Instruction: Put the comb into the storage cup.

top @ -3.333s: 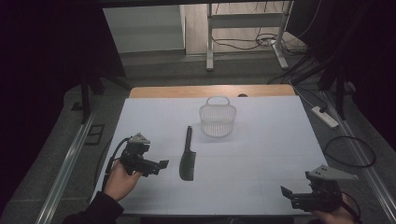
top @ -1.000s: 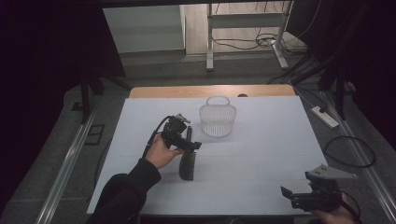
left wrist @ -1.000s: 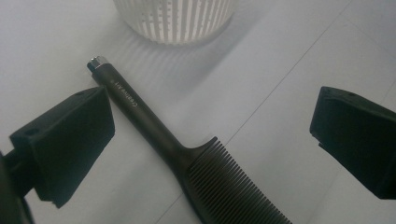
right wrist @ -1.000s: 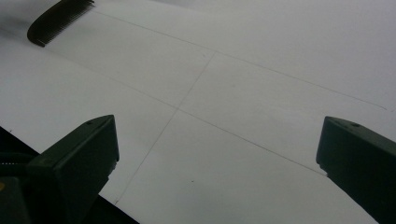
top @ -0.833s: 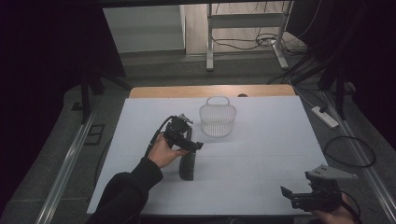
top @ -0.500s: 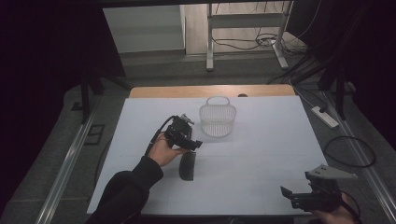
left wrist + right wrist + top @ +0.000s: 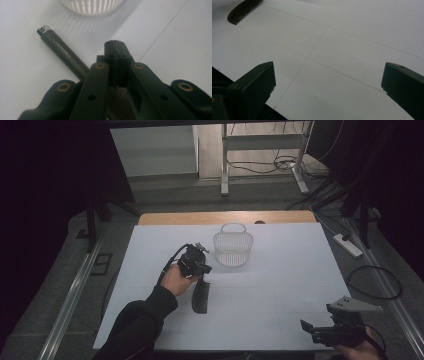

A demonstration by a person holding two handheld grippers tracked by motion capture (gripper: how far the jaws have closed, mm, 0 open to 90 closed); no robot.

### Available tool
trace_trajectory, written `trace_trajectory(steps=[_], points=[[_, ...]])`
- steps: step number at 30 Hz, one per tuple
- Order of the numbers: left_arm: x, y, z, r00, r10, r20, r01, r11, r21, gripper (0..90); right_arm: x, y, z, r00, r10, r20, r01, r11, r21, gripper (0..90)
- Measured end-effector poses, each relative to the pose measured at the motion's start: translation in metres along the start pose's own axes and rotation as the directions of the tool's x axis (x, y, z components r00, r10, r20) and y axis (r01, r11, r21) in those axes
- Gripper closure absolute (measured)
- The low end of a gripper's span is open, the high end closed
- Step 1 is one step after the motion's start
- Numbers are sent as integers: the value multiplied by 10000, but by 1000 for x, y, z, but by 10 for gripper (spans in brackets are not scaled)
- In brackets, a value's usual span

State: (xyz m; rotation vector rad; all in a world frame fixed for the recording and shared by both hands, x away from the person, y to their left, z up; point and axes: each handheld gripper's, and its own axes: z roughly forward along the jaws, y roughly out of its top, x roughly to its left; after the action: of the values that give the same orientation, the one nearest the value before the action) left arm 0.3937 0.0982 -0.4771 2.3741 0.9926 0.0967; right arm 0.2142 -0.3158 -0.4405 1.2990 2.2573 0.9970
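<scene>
A black comb (image 7: 200, 296) lies flat on the white table (image 7: 280, 285), its round handle (image 7: 61, 51) pointing toward the white slatted basket (image 7: 233, 251). My left gripper (image 7: 204, 269) sits low over the handle end. Its jaws have just been closing and now stand shut, pads (image 7: 110, 53) meeting at the tips. The comb's teeth (image 7: 117, 100) show beneath the jaws, and I see nothing between the tips. My right gripper (image 7: 312, 327) rests at the near right corner, open and empty (image 7: 328, 82), with the comb (image 7: 244, 11) far off at its upper left.
The basket's rim (image 7: 92, 3) stands just beyond the handle's tip. A wooden strip (image 7: 225, 217) edges the table's far side. Cables and a power strip (image 7: 347, 245) lie on the floor to the right.
The left hand came from the table's left side to the comb's handle and has since stayed there. The right gripper has not moved.
</scene>
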Motion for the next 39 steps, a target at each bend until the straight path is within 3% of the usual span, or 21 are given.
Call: trace_trajectory(steps=[12, 17, 23, 39], points=[[6, -10, 18, 9998, -51, -209, 57, 9994, 335, 890, 0, 0, 0, 10000, -47, -30, 47, 10000, 11, 2], [9, -13, 27, 9996, -33, -264, 52, 9974, 713, 890, 0, 0, 0, 10000, -64, -47, 65, 10000, 40, 3], [10, -12, 30, 9988, 96, -472, -59, 9970, 776, 890, 0, 0, 0, 10000, -76, -50, 76, 10000, 59, 4], [26, -9, 32, 9937, -46, -1121, 145, 9960, 879, 890, 0, 0, 1, 10000, -64, -64, 65, 9999, 95, 6]])
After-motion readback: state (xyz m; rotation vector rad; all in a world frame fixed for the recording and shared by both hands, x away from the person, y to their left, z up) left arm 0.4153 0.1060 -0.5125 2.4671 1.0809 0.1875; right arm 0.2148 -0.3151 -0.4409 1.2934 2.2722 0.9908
